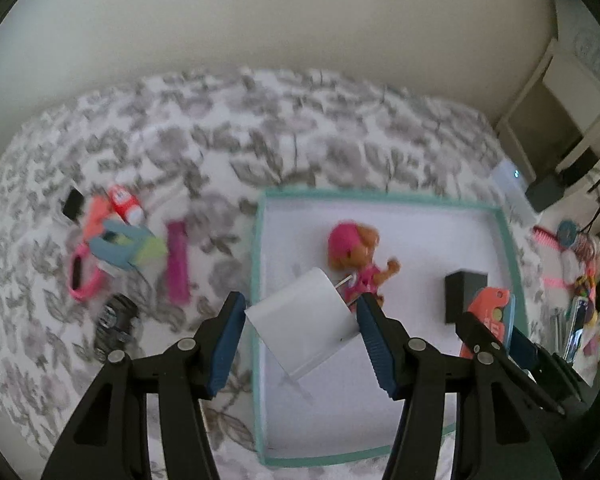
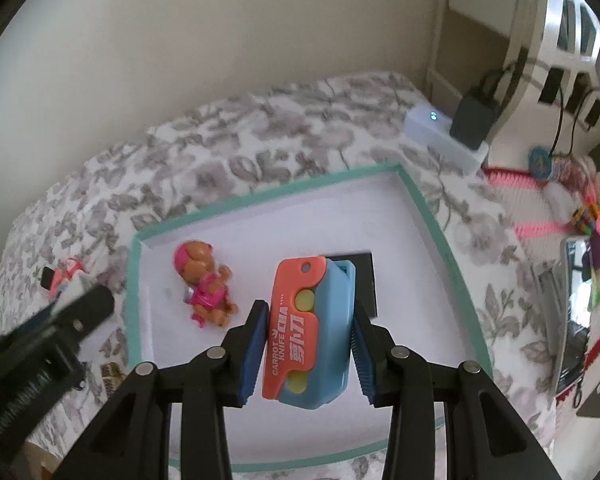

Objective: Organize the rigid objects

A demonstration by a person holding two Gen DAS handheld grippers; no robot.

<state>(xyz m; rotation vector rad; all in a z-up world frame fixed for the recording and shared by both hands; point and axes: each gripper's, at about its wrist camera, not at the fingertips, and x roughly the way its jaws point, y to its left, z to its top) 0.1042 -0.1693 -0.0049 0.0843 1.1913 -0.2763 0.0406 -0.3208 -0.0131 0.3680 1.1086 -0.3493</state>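
A shallow white box with a teal rim (image 1: 259, 240) (image 2: 428, 216) lies on a floral bedspread. In it are a pink-and-brown puppy figure (image 1: 356, 252) (image 2: 206, 284) and a black block (image 1: 462, 288) (image 2: 364, 268). My left gripper (image 1: 300, 308) is shut on a white charger plug (image 1: 304, 324), its prongs pointing at the puppy, over the box's left edge. My right gripper (image 2: 310, 320) is shut on an orange-and-blue carrot knife toy (image 2: 308, 328) (image 1: 490, 312) above the box, near the black block.
Left of the box on the bedspread lie a blue-green toy (image 1: 120, 244), a magenta comb (image 1: 177, 264), a pink watch (image 1: 82, 276), a red-white item (image 1: 122, 202), a black block (image 1: 74, 204) and a dark watch (image 1: 114, 320). Clutter and a white device (image 2: 440, 132) sit at right.
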